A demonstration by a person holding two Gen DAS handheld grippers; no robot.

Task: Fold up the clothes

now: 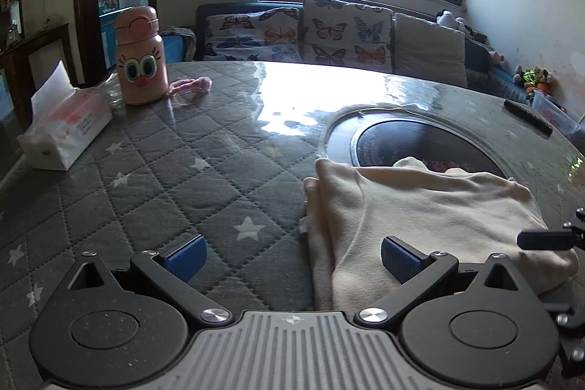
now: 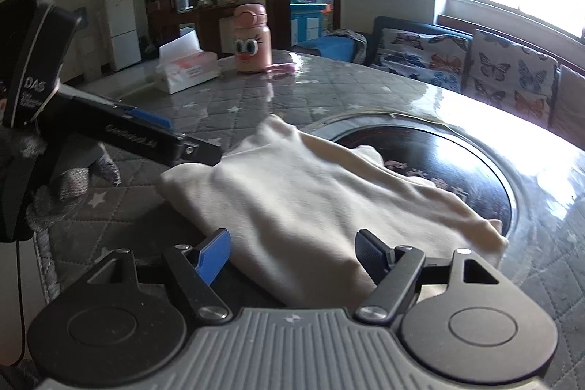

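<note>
Blue-padded fingers of the right hand-held gripper (image 2: 292, 256) stand spread, released, straddling the near edge of the cream cotton garment (image 2: 310, 192), which lies folded flat on the grey quilted star-print counter (image 2: 256, 105). Beside its left edge, the left hand-held gripper (image 1: 292, 253) hangs likewise released.

One folded cream garment (image 1: 420, 207) lies at lower right of the frame. At upper left stand one pink bottle (image 1: 140, 57), one tissue pack (image 1: 65, 127) and one pink strap (image 1: 192, 84). Two grippers: left (image 1: 292, 254), right (image 2: 294, 253).
</note>
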